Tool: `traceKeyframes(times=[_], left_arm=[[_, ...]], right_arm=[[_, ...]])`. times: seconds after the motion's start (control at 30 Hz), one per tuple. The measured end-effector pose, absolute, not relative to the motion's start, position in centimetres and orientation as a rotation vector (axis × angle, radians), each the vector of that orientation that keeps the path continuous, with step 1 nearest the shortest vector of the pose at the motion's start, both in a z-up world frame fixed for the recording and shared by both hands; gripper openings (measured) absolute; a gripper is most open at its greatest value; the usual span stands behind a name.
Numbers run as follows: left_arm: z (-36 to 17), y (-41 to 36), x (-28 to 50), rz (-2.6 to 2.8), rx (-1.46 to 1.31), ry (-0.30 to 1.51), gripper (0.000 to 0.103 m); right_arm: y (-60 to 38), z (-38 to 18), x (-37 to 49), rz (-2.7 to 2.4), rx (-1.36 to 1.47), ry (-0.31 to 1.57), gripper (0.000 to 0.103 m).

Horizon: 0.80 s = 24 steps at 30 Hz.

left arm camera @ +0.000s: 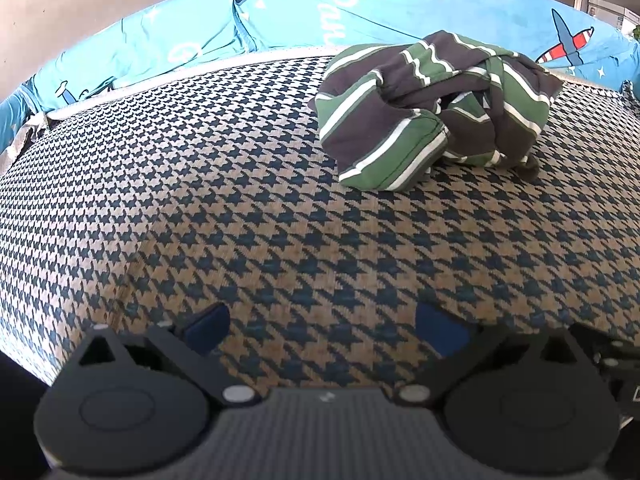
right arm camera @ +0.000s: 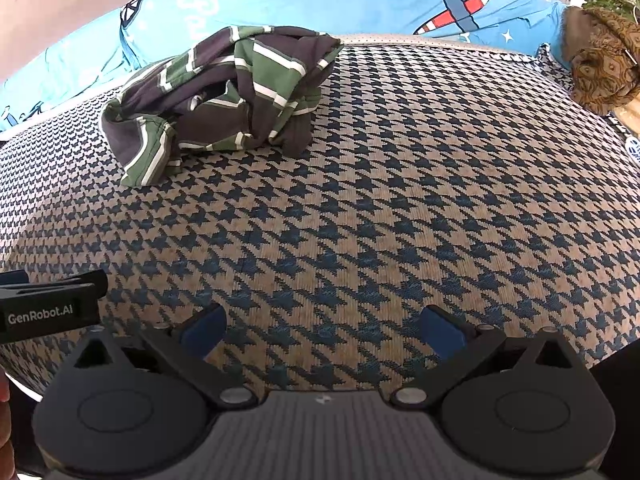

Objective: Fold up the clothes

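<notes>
Crumpled green, grey and white striped shirt [left arm camera: 432, 108] far off on the blue-and-tan checked cover [left arm camera: 240, 208], not yet touched. Left gripper [left arm camera: 322, 330] and right gripper [right arm camera: 322, 330] both wide, empty. Next, probably: reach in, grab, spread flat.

Brightness: daylight was strong and even in both wrist views.
Source: brightest at the upper right of the frame, where the background washed out pale.
Shadows: soft ones sat under the striped garment [left arm camera: 432, 108] on the houndstooth cover [left arm camera: 240, 200].
Distortion: fisheye bent the blue sheet [right arm camera: 360, 4] into an arc; corners went black.
Focus: weave was sharp mid-frame, softer toward the edges.
</notes>
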<state>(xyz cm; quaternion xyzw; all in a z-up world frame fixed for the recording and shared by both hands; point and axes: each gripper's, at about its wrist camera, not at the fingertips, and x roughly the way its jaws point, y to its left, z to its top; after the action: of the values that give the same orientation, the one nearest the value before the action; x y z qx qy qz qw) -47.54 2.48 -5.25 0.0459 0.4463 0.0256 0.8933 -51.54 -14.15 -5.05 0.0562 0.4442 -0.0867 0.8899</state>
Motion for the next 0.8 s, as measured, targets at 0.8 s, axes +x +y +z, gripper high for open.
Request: traceKeyframes(times=[0.8], left_arm=[[-4.6, 3.3, -49.0, 0.055, 0.089, 0.926, 0.103]], right_arm=[[-14.2, -5.2, -51.4, -0.186, 0.121, 0.924, 0.103]])
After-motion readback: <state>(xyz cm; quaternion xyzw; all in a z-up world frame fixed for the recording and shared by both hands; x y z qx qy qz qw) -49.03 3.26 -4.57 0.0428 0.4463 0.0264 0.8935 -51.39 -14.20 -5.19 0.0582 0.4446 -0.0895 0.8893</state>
